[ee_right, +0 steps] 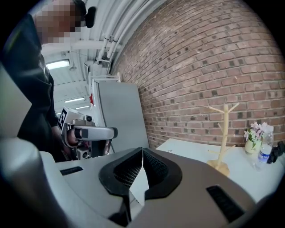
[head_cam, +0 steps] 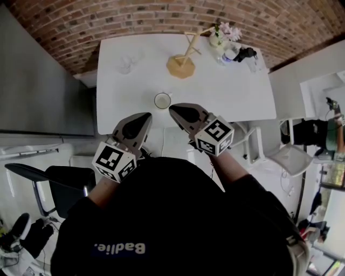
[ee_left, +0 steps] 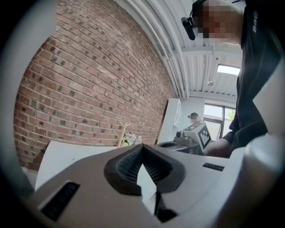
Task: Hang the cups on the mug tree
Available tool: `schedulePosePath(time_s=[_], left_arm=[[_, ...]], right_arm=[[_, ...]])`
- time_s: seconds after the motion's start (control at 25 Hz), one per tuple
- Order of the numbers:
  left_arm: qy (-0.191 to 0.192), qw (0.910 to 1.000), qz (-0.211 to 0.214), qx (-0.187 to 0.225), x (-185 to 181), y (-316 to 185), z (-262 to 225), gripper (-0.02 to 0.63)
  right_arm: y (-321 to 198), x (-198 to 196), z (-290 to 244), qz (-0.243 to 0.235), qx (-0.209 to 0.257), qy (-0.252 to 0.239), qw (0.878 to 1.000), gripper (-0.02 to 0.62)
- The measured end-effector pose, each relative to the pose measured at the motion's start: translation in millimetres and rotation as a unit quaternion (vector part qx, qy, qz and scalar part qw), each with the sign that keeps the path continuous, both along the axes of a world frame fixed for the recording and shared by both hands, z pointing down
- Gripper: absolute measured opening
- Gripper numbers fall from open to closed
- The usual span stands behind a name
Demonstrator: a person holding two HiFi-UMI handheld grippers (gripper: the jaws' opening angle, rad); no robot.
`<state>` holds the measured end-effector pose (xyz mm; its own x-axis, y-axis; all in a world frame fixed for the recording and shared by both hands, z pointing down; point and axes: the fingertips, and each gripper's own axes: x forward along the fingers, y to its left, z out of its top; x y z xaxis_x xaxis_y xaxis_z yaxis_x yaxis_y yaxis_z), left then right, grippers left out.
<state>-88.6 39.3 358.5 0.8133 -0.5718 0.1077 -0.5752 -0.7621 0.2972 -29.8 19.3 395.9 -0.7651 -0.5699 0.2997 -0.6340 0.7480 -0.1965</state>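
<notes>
Left tool [head_cam: 147, 116]: jaws together, holding nothing, tip over near edge of desk [head_cam: 232, 91]. Right tool [head_cam: 173, 110]: jaws together, holding nothing. Cup [head_cam: 162, 101] upright on desk, just beyond both tips, untouched. Mug tree [head_cam: 182, 62] farther back on desk.

- A red brick wall [head_cam: 161, 16] fills twelve o'clock in the head view, with a white table [head_cam: 135, 81] just below it.
- A tall grey unit [head_cam: 43, 81] stands at nine o'clock.
- A black chair [head_cam: 64, 188] is at eight o'clock and a white chair [head_cam: 291, 159] at four.
- In the left gripper view, white ceiling pipes [ee_left: 164, 40] run at twelve o'clock, a lit ceiling panel [ee_left: 228, 69] is at two, and a bright window [ee_left: 220, 122] is at three.
</notes>
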Motion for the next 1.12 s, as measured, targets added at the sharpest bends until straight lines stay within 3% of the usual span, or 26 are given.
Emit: schedulePosePath(time_s=[0.48,0.72,0.96,1.12], left_arm=[[0.013,0.9996,0.015,-0.021,-30.1,-28.6,19.2,-0.005],[0.011,0.9997,0.01,-0.021,-30.6,-33.8,21.6,-0.005],[0.006,0.9995,-0.021,-0.023,-43.4,-43.4,22.6,-0.005],[0.001,0.9987,-0.038,-0.032,-47.7,-51.2,25.7,-0.005]], right_arm=[[-26.0,-12.4,48.5,0.011,-0.028,0.075,0.997,0.032],[-30.3,-5.0,88.3,-0.027,-0.042,0.13,0.99,0.04],[-35.6,-1.1,134.4,-0.084,-0.066,0.205,0.973,0.106],[-37.7,-3.8,166.3,-0.153,-0.046,0.284,0.945,0.129]])
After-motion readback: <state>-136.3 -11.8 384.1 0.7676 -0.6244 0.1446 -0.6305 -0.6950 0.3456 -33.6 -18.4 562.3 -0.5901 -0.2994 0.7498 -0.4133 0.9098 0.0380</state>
